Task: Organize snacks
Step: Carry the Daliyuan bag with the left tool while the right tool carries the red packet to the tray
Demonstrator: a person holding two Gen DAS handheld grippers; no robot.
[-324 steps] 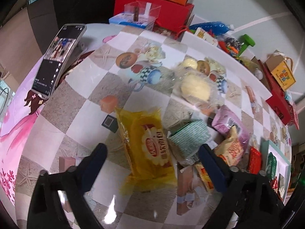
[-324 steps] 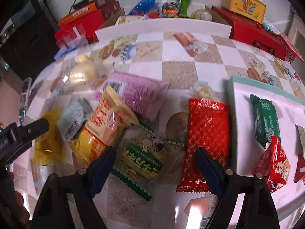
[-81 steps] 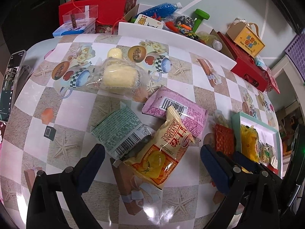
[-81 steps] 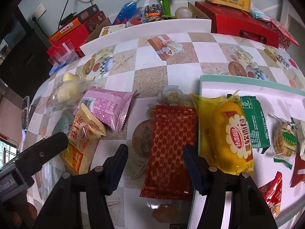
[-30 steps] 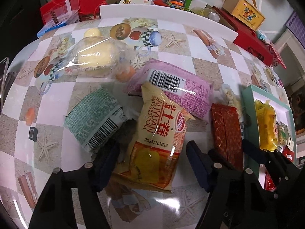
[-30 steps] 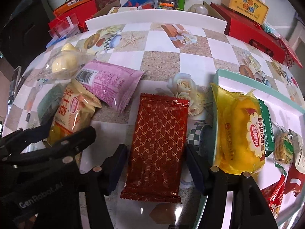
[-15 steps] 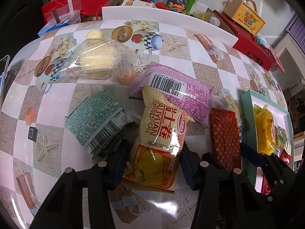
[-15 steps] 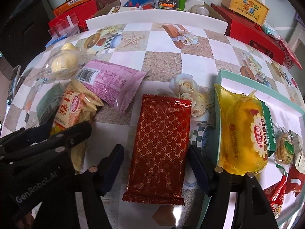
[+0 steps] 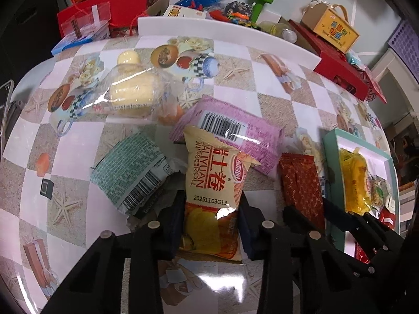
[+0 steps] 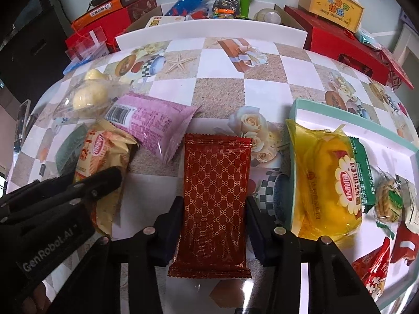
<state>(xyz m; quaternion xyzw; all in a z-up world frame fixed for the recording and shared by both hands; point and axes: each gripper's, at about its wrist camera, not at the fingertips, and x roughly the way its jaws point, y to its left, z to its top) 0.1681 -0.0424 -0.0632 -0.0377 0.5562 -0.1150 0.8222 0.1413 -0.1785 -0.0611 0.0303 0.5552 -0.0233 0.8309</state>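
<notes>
Two grippers are closing together: the left gripper (image 9: 211, 222) pinches the beige Swiss-roll packet (image 9: 213, 191), the right gripper (image 10: 214, 231) squeezes the red patterned wrapper (image 10: 216, 201). Both packets lie on the checkered tablecloth (image 10: 222, 94), long axes pointing away; pad contact looks made, probably

On the table (image 10: 220, 96), the patterned packet (image 10: 216, 196) lies left of the tray (image 10: 340, 116), the swiss-roll packet (image 10: 104, 157) farther left.

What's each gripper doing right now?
Left gripper: closing on the swiss roll pack.
Right gripper: closing on the red pack.
</notes>
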